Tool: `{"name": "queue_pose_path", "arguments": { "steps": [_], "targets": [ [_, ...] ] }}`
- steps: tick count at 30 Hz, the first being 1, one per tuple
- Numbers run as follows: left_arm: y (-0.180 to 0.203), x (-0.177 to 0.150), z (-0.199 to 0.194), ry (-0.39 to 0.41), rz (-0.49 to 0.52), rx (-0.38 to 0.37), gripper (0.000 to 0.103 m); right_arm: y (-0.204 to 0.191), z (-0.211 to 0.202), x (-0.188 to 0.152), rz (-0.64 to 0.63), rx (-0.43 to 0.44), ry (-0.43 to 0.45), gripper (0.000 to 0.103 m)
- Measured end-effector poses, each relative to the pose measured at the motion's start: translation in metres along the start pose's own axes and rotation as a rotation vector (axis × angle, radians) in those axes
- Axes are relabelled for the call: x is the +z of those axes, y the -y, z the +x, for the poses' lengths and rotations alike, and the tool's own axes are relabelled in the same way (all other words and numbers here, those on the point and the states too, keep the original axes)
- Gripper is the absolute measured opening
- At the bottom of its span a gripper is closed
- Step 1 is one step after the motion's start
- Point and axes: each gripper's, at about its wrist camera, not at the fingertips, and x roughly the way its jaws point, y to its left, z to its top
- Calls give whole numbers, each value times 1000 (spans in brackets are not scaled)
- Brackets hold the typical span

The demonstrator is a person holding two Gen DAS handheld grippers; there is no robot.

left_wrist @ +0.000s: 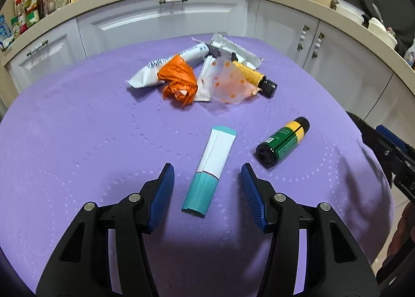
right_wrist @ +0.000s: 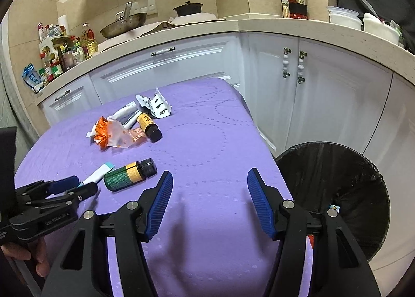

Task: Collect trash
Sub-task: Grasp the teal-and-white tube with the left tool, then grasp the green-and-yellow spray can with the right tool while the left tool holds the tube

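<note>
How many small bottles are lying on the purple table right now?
2. The green bottle lies alone near the table's right side, beside the teal packet. The yellow bottle lies in the wrapper pile further back. That pile may hide more.

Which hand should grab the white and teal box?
Left. The left gripper is open with its jaws either side of the white and teal box. The right gripper is over bare cloth.

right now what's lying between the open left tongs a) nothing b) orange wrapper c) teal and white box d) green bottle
c: the teal and white box lies on the purple cloth between the open left tongs; the green bottle lies off to the right and the orange wrapper farther back.
</note>
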Motion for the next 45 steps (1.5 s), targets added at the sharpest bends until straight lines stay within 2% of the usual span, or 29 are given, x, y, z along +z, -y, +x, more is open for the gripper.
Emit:
{"name": "queue_pose_path", "arguments": {
  "steps": [2,3,4,7,10,13,19,21,25,28,36,41,45],
  "targets": [
    [0,1,1,0,-5,-2,50,-1,0,0,0,0,-1,59],
    [-1,1,1,-1,-5,1,46,-1,1,0,-1,0,-3,59],
    [-1,1,1,0,-1,9,36,-2,2,1,-1,0,-5,59],
    [0,1,1,0,17,17,18,-6,4,0,-4,5,-13,59],
    [-1,1,-1,4,26,11,12,-13,6,0,-10,17,-20,59],
    [-7,1,-7,24,9,5,10,-24,7,2,-17,32,-24,59],
    [-36,2,-33,112,-32,56,10,-59,17,6,-37,73,-40,59],
    [-50,3,-40,132,-53,73,10,-72,22,8,-46,79,-46,63],
    [-82,4,-53,161,-94,111,10,-92,36,10,-65,71,-74,64],
    [-107,2,-60,175,-124,136,10,-104,49,10,-80,32,-109,66],
    [-147,1,-59,173,-182,135,10,-101,61,5,-80,-45,-171,68],
    [-148,3,-52,167,-176,99,10,-88,55,3,-54,-99,-167,68],
    [-145,2,-48,163,-171,72,10,-86,51,6,-46,-107,-145,68]
  ]
}}
